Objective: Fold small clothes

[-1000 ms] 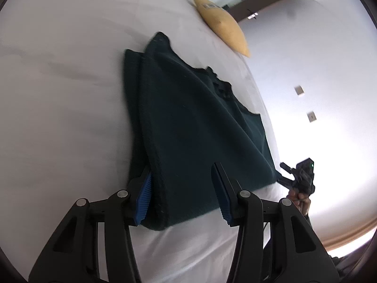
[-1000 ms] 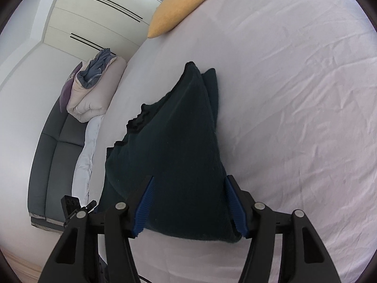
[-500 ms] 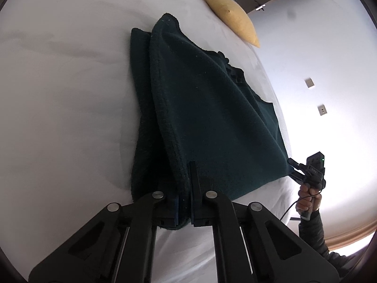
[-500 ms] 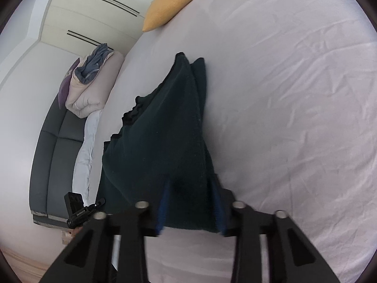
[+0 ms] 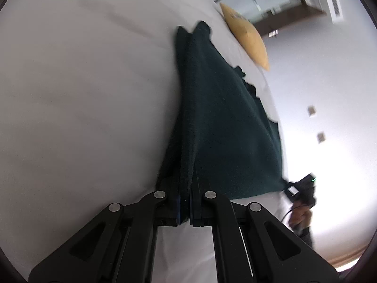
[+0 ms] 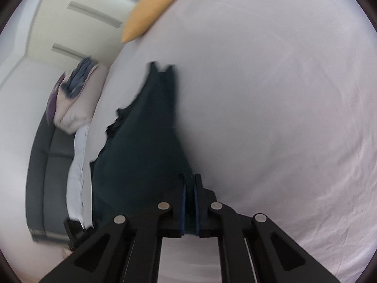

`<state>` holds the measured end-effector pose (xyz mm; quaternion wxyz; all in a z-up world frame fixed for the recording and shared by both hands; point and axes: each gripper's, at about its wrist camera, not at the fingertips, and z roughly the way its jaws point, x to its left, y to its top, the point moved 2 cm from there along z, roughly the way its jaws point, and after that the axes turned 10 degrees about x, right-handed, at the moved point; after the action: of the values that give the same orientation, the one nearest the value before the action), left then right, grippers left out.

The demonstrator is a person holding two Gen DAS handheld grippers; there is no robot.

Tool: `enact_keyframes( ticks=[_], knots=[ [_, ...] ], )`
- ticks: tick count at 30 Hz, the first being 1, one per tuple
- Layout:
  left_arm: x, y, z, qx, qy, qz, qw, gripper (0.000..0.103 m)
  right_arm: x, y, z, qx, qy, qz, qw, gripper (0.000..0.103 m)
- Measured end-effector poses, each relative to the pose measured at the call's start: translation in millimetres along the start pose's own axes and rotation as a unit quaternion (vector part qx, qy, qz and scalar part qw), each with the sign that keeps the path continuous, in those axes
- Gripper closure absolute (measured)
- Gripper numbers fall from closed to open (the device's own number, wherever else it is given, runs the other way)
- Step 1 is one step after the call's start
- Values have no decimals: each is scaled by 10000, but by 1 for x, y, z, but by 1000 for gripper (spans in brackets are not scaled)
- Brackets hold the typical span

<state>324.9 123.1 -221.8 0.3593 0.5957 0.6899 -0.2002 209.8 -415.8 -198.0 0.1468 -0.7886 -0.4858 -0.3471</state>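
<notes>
Bedsheet, white and lightly creased [image 6: 294, 122], spreading across the whole mattress and filling most of both views. Lying at its far edge, a mustard-yellow fabric cushion [image 6: 153, 7]. Standing beyond the bed in the right wrist view: cream wardrobe doors with long bar handles [image 6: 77, 23], a dark grey sofa [image 6: 44, 165], and on it a pale pink bundle of bedding topped with blue-grey cloth [image 6: 75, 99]. Showing in the left wrist view: a pale wall with two small square plates [image 5: 315, 122] and a dark wooden frame near the ceiling.

Stretching away down the sheet from both tools, a dark teal fleece garment, folded double [image 5: 223, 122], its near edge raised off the bed at two points.

Clamping the near left corner, the black left gripper with blue pads [image 5: 186, 202], jaws pressed together on the thick folded edge. Pinching the near right corner, the black right gripper with blue pads [image 6: 189, 202], cloth squeezed between its pads, jaws having just been closing. Appearing at the right of the left wrist view too, held in a hand [image 5: 299, 214], blurred.

Differing from a second ago: both jaws then standing wide astride the garment's edge, now gripping it; fabric now pulled taut into a narrow ridge.
</notes>
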Motion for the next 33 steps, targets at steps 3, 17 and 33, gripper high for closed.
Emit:
enact_keyframes(
  ticks=[3, 17, 33],
  knots=[
    [1, -5, -1, -104, 73, 28, 9999, 100, -2, -3, 5, -43, -11, -3, 10000, 98],
    [-16, 17, -20, -5, 391, 242, 9989, 96, 53, 35, 8, -33, 169, -569, 9982, 69],
    [-16, 72, 1, -187, 808, 50, 9965, 96, 34, 59, 38, -169, 141, -19, 9998, 91]
  ],
)
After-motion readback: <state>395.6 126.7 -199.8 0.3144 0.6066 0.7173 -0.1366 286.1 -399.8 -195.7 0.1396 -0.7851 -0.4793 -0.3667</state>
